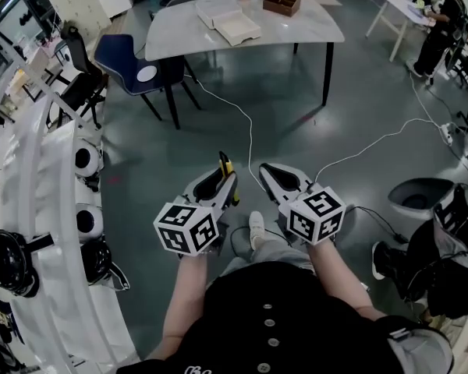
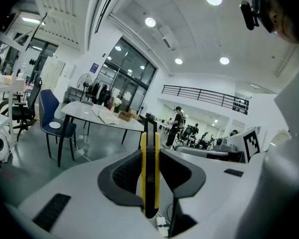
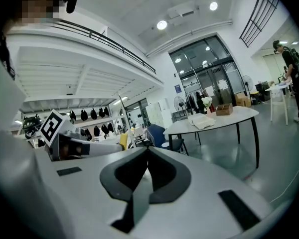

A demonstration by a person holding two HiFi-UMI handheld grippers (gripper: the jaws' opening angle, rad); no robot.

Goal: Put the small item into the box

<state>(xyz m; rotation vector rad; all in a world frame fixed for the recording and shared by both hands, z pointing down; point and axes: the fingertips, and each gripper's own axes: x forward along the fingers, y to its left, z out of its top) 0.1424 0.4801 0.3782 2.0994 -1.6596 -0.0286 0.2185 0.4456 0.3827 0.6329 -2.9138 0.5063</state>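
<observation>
Left gripper view shows the left gripper [image 2: 150,142] closed partway on a slim yellow-and-black item [image 2: 144,173], which stands upright between the pads and is clamped by both jaws; its exact kind cannot be determined. In the head view the same item [image 1: 225,164] is seen projecting from the left gripper [image 1: 225,174], held out above the grey floor in front of the person. The right gripper [image 3: 146,152] is seen with its jaws brought together on nothing, and it is held just beside the left one [image 1: 270,171]. A white table [image 1: 296,29] stands well apart from both grippers, and on it a brown box [image 1: 282,1] and a shallow white tray [image 1: 235,28] are noted; which of these is the intended receptacle cannot be confirmed. The step in hand is judged to be the carry: the item is secured but not yet delivered. For the next move, the gap to the table would have to be closed, the left gripper brought over the open box, and the jaws parted only once the item is inside its walls.
</observation>
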